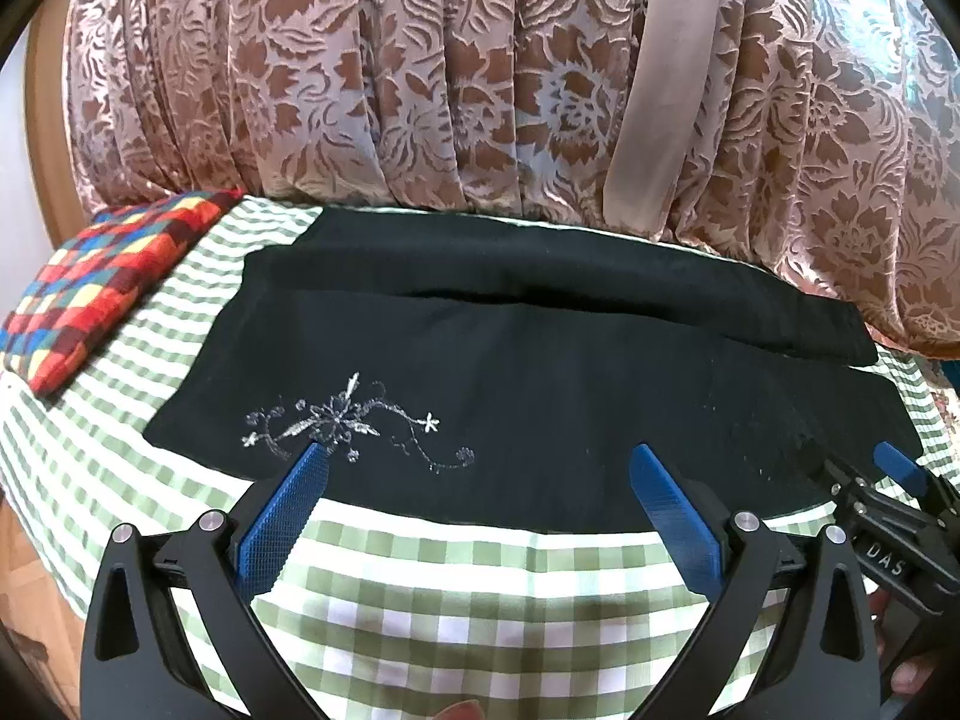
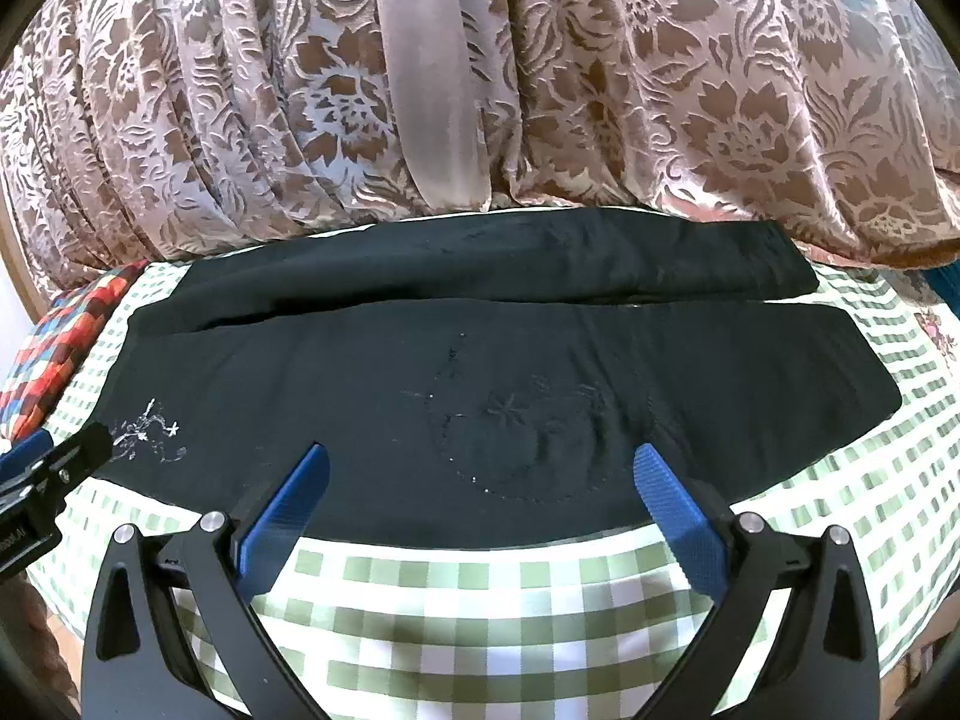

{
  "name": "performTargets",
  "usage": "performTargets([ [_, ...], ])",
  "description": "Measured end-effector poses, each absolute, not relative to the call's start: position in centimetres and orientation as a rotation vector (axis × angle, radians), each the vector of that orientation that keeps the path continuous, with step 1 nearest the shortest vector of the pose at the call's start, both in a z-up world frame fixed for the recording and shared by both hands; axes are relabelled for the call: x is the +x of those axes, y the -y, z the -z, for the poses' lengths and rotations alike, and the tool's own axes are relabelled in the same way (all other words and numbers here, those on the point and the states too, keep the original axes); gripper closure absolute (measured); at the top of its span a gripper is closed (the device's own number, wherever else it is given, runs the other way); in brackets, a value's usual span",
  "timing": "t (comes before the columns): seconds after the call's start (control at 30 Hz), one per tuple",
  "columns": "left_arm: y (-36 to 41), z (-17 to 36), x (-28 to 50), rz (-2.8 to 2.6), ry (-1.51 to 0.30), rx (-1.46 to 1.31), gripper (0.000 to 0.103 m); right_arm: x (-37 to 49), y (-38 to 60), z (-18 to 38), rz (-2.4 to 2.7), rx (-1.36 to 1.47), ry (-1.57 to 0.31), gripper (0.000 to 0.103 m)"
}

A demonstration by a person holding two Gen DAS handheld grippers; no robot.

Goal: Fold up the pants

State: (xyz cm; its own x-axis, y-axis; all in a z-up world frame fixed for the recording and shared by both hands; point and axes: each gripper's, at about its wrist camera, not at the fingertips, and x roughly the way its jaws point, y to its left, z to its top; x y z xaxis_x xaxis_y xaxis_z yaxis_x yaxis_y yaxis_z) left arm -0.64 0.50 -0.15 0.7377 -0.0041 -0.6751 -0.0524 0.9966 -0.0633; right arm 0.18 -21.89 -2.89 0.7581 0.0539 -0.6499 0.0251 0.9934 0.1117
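Observation:
Black pants (image 1: 510,372) lie flat across a green-and-white checked cloth (image 1: 480,594), the two legs side by side along the far edge, with white floral embroidery (image 1: 354,426) on the near leg. They also show in the right wrist view (image 2: 480,384). My left gripper (image 1: 480,462) is open and empty, its blue fingertips just over the near edge of the pants at the embroidery. My right gripper (image 2: 480,462) is open and empty over the near edge further right. The right gripper's tip shows in the left view (image 1: 864,480), and the left gripper's tip in the right view (image 2: 60,456).
A pink-brown floral curtain (image 1: 480,72) hangs right behind the surface. A multicoloured checked cushion (image 1: 108,276) lies at the far left. The checked cloth (image 2: 480,600) covers the surface in front of the pants.

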Motion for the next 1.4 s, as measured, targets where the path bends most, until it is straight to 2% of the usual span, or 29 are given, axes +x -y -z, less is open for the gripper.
performTargets([
  [0.23,-1.6,1.8,0.1,0.023,-0.801,-0.161,0.003,0.4,23.8,3.5,-0.057,0.196,-0.732,0.002],
  [0.4,-3.4,3.2,0.5,0.087,-0.827,-0.250,0.003,0.7,27.7,3.9,-0.150,0.369,-0.764,0.002],
  [0.73,-14.1,6.5,0.6,-0.017,-0.929,-0.543,0.003,-2.0,44.6,6.8,0.052,0.805,-0.762,0.002],
  [0.8,-16.2,6.8,0.2,-0.043,-0.917,-0.621,0.003,-1.9,47.1,7.4,0.098,0.876,-0.749,0.003],
  [0.9,-18.6,7.2,0.1,-0.035,-0.886,-0.743,0.004,-0.8,49.9,8.8,0.139,0.942,-0.746,0.017],
  [0.97,-19.4,7.1,0.4,-0.044,-0.876,-0.786,0.013,0.0,51.2,10.0,0.153,0.993,-0.754,0.035],
  [1.0,-19.8,7.1,0.5,-0.043,-0.870,-0.800,0.021,0.5,51.7,10.5,0.152,1.011,-0.754,0.039],
  [1.03,-20.2,7.3,0.8,-0.043,-0.868,-0.823,0.024,1.0,52.2,10.9,0.160,1.026,-0.750,0.043],
  [1.1,-21.1,7.7,1.5,-0.045,-0.870,-0.876,0.032,1.4,52.5,11.3,0.158,1.048,-0.733,0.043],
  [1.2,-22.0,7.9,2.4,-0.045,-0.850,-0.925,0.032,2.3,52.9,11.4,0.147,1.052,-0.724,0.044],
  [1.27,-22.3,8.0,3.0,-0.046,-0.831,-0.947,0.033,2.9,53.1,11.3,0.150,1.044,-0.735,0.054],
  [1.33,-22.5,8.3,3.7,-0.059,-0.830,-0.945,0.046,3.8,53.1,11.6,0.157,1.033,-0.754,0.068],
  [1.4,-22.4,8.5,4.4,-0.082,-0.846,-0.913,0.085,4.6,53.0,11.7,0.160,1.010,-0.773,0.076],
])
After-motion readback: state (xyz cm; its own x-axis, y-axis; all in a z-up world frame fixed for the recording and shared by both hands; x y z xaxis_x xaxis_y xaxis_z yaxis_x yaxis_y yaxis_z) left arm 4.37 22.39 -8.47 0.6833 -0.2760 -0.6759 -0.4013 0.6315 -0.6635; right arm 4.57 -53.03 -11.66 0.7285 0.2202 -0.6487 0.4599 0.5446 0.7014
